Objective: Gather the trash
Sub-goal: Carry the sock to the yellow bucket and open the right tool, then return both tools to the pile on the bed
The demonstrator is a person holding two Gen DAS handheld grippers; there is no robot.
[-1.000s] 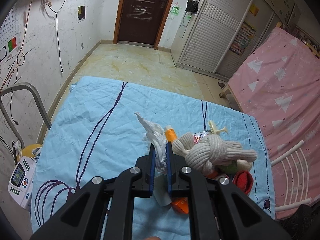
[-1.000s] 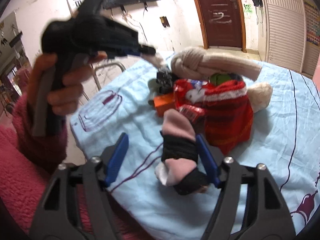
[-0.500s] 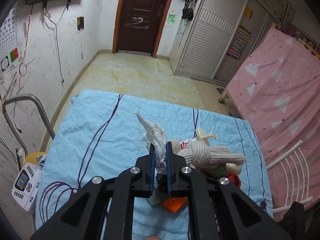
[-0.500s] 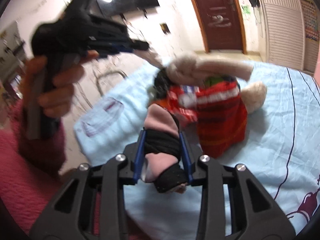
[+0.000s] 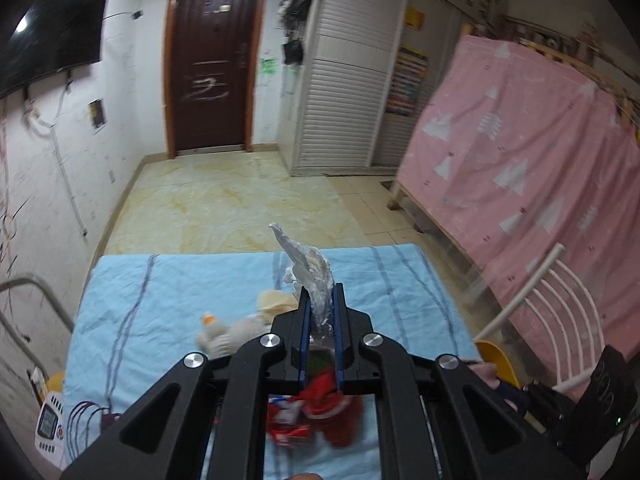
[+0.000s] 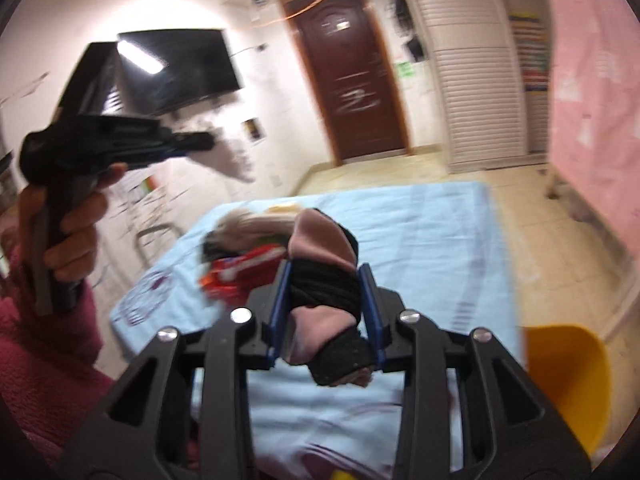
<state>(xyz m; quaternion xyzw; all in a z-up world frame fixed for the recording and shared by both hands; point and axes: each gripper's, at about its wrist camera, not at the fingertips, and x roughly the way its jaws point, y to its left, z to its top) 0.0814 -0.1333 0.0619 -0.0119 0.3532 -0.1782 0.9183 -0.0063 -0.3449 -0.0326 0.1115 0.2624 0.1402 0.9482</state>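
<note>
Pinching crumpled tissue (image 5: 314,280), left fingers (image 5: 305,320) nearly closed; right fingers (image 6: 279,300) clamp sock (image 6: 324,276).

We see a crumpled white tissue (image 5: 316,280) pinched upright, its twisted tip pointing far, above the blue cloth. A rolled pink-and-black sock (image 6: 324,280) sits clamped, lifted over the near edge.

Left gripper (image 5: 320,312) pinches seemingly crumpled tissue (image 5: 310,270).

A home bedroom: louvered wardrobe (image 5: 344,92), wall television (image 6: 180,68), sheet-covered bed (image 5: 520,152).
</note>
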